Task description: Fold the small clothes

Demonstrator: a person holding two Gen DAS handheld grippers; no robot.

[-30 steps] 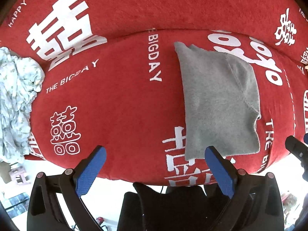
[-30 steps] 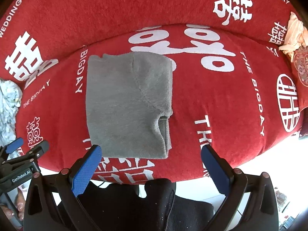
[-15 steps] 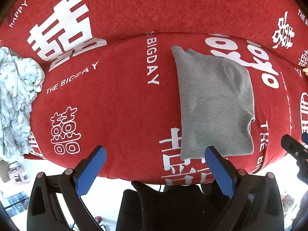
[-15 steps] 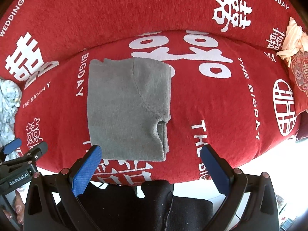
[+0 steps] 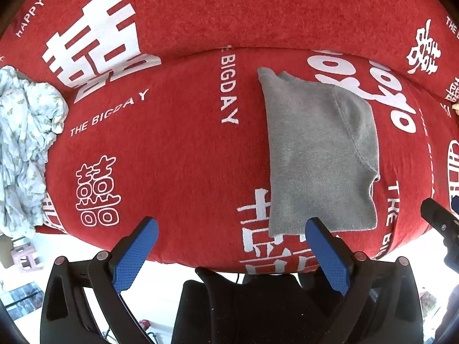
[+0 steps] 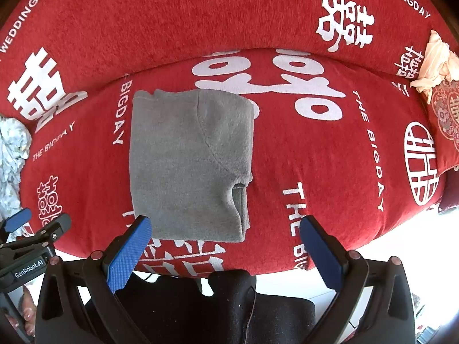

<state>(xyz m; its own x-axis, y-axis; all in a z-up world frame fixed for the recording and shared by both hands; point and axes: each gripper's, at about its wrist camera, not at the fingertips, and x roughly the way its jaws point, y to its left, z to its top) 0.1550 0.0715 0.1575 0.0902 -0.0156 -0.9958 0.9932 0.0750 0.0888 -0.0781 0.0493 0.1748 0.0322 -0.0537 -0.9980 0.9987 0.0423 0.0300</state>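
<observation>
A small grey fleece garment (image 5: pixel 318 154) lies folded into a neat rectangle on the red sofa seat (image 5: pixel 172 154); it also shows in the right wrist view (image 6: pixel 186 166), left of centre. My left gripper (image 5: pixel 229 229) is open and empty, held off the seat's front edge, its right finger in front of the garment's near left corner. My right gripper (image 6: pixel 225 226) is open and empty, just short of the garment's near edge. Each gripper shows at the edge of the other's view.
A crumpled pale floral cloth (image 5: pixel 25 149) lies at the sofa's left end. A cream cloth (image 6: pixel 433 63) and a patterned red cushion (image 6: pixel 447 111) sit at the right end. A dark cloth (image 6: pixel 200 309) lies below the seat's front edge.
Both grippers have drawn back a little from the sofa and stayed open. The folded grey garment has not moved.
</observation>
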